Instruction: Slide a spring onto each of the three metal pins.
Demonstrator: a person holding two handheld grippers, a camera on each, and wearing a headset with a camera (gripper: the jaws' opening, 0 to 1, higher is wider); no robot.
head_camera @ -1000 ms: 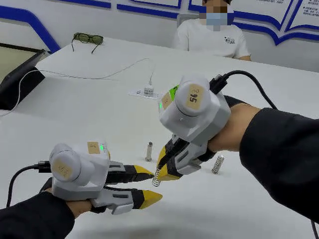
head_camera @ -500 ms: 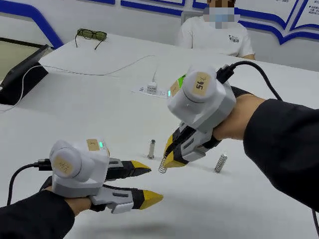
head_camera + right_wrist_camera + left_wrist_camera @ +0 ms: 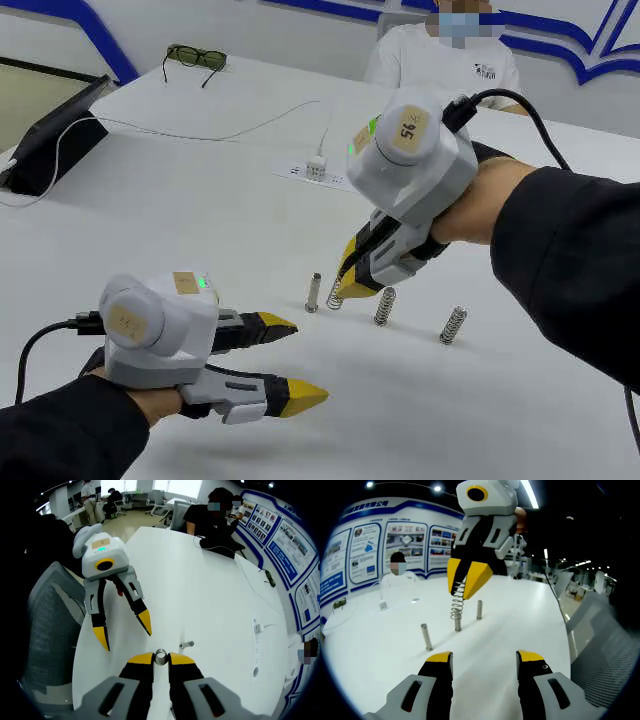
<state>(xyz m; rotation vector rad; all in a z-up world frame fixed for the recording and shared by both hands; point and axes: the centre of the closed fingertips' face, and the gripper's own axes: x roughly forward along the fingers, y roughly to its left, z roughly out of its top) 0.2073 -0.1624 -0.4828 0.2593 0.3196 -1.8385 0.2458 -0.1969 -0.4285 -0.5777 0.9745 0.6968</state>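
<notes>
Right gripper (image 3: 347,288) lowering a spring (image 3: 335,295) at the pin row; no pin clearly finished.

Right gripper's jaws are pinched narrow on the spring's top, coil hanging upright. In the left gripper view its lower end meets the middle pin (image 3: 458,625), apparently just started over it, not seated. Left gripper (image 3: 298,360) hovers low over the white table (image 3: 200,220), jaws wide, nothing in them, well short of the pins. Bare pin (image 3: 313,292) stands just beside the held spring, nothing on it. A second spring (image 3: 384,306) sits just past the right gripper, and a third spring (image 3: 453,324) farther right; cannot tell whether either is on a pin or loose. Judged: one spring going on, the bare pin left to do, the far one uncertain.
</notes>
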